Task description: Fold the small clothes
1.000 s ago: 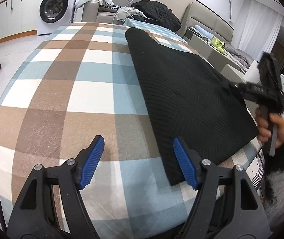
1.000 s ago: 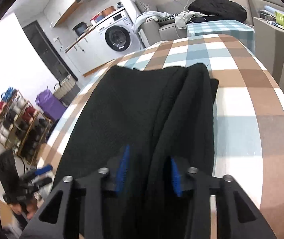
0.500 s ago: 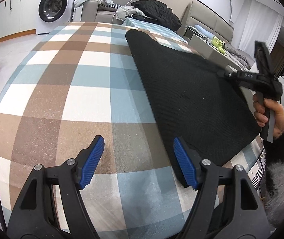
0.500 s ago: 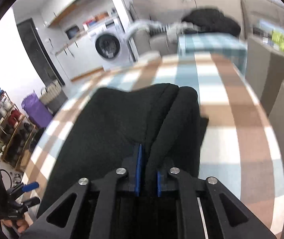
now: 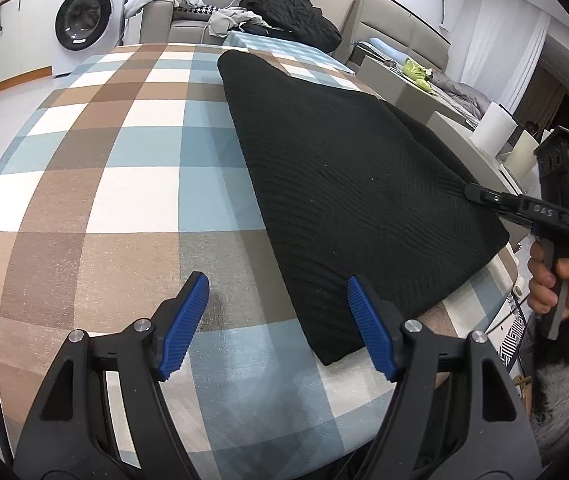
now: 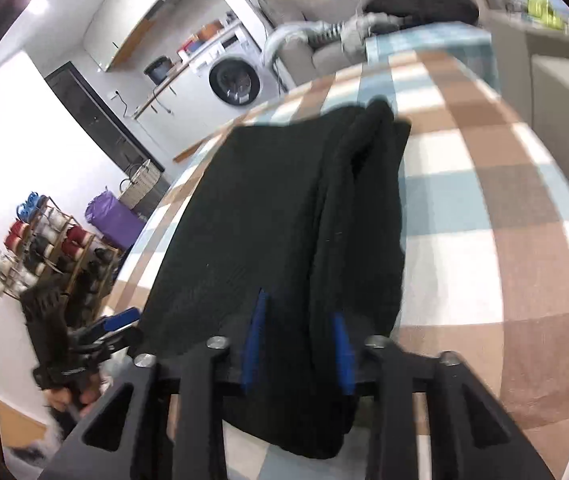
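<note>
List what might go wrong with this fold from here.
1. The right gripper is closing on only the edge of the black knit garment; if lifted, the fabric might slip out.
2. The left gripper stands open beside the near corner, holding nothing, so pulling may drag the garment across the checked tablecloth and skew the fold.

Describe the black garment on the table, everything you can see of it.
The black garment is a ribbed knit, folded into a long wedge lying diagonally on the checked tablecloth. In the right wrist view its far side bunches into lengthwise folds. Its near corner lies beside the open left gripper, untouched. The right gripper is closing on its edge, fabric between the pads.
</note>
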The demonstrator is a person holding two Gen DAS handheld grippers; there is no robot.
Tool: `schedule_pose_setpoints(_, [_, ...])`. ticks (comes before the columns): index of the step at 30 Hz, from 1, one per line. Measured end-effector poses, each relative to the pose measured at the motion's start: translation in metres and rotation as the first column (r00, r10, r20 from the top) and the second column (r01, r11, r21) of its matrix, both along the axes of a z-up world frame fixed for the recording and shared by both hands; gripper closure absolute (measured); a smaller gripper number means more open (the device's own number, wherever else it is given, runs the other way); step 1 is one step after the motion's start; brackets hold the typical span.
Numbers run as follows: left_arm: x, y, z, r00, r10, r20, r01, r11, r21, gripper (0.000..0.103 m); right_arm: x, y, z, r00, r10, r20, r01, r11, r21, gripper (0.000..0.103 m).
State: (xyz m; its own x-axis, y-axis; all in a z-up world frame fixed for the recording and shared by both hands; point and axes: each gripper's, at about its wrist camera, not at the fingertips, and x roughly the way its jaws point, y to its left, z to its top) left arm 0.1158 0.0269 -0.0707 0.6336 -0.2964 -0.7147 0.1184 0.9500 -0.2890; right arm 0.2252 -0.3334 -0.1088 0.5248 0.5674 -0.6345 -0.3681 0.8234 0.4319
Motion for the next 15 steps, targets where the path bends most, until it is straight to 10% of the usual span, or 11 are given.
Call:
schedule_pose_setpoints(5, [-0.002,0.001,0.001,1.0,0.004,0.001,-0.004,1.0,-0.005,0.034,-0.001,0.003,-0.001,0.998,-0.057,0.028,0.06,0.993,-0.106,0.094])
schedule_pose_setpoints(10, [0.0,-0.001,0.0,1.0,-0.007,-0.009,0.007,0.999,-0.032,0.034,-0.01,-0.011,0.003,0.998,-0.061,0.026,0.063,0.996,-0.064,0.053])
schedule_pose_setpoints(15, [0.009,-0.013,-0.003,0.999,-0.039,-0.006,0.039,0.998,-0.047,0.037,-0.015,-0.011,0.001,0.999,-0.035,0.003,0.035,0.999,-0.028,0.042])
